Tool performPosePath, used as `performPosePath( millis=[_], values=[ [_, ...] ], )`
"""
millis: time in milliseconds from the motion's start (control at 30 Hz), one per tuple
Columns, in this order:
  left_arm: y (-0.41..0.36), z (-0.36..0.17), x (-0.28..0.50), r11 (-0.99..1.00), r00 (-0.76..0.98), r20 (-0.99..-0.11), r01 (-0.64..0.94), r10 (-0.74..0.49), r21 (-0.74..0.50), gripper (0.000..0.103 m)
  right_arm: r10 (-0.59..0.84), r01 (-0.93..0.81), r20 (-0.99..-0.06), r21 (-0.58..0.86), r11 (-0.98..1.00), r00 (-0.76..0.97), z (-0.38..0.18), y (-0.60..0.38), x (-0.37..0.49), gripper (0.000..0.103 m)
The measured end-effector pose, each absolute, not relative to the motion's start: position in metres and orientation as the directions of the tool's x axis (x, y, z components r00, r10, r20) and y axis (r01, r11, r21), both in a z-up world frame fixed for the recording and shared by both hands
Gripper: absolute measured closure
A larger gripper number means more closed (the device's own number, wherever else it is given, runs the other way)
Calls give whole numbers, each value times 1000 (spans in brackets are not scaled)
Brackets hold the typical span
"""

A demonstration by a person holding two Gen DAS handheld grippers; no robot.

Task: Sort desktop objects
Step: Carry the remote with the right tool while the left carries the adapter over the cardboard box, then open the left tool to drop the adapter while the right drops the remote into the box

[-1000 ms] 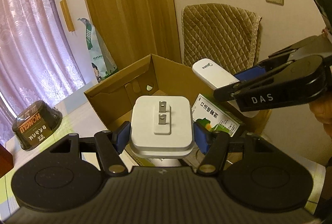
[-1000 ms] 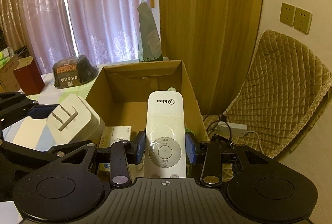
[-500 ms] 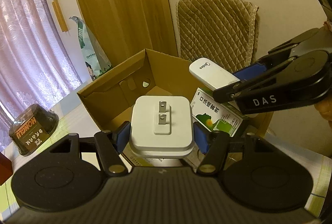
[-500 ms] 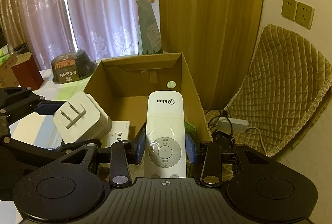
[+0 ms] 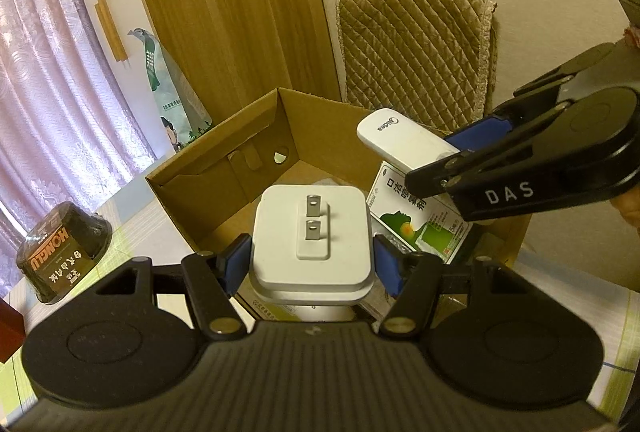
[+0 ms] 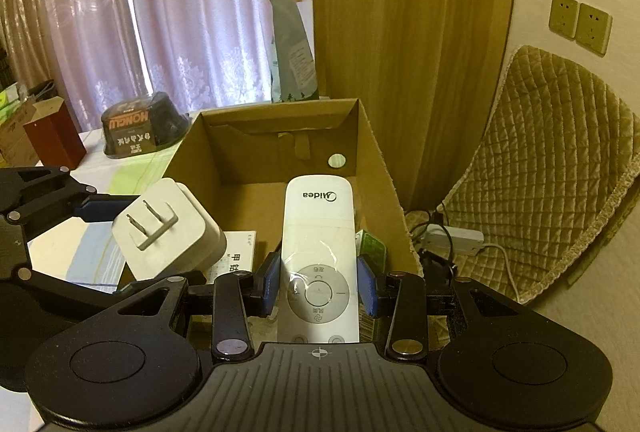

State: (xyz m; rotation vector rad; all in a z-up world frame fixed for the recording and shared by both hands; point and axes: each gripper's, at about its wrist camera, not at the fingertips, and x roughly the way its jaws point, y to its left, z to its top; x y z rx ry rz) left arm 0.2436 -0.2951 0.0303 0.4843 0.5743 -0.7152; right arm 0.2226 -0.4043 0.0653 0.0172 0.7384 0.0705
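Note:
My left gripper [image 5: 310, 264] is shut on a white plug adapter [image 5: 311, 238], its two metal prongs facing up, held over the near rim of an open cardboard box [image 5: 224, 172]. My right gripper [image 6: 320, 282] is shut on a white Midea remote [image 6: 318, 232], which points into the same box [image 6: 384, 188]. From the left wrist view the remote [image 5: 404, 142] juts in from the right above a green-and-white medicine carton [image 5: 420, 216] lying in the box. The adapter [image 6: 164, 224] shows at left in the right wrist view.
A dark instant-noodle bowl [image 5: 60, 252] sits on the table left of the box, with a red box [image 6: 54, 140] further left. A quilted chair back [image 5: 416, 48] stands behind the box, and a power strip [image 6: 452, 236] with cables lies on its seat. A tall green bag [image 6: 292, 48] leans by the curtain.
Both grippers have lifted and tipped downward a little over the box, so more of its inside shows. Each still holds its object.

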Motion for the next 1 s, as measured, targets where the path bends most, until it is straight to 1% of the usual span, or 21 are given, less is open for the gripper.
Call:
performPosePath(
  millis=[467, 1000],
  values=[
    [-296, 30, 245, 666, 613, -646, 716, -454, 211, 42, 77, -65, -672, 43, 997, 737, 66, -405, 225, 64],
    [-291, 34, 242, 675, 622, -639, 707, -452, 211, 43, 83, -73, -670, 43, 996, 737, 67, -399, 226, 64]
  ],
)
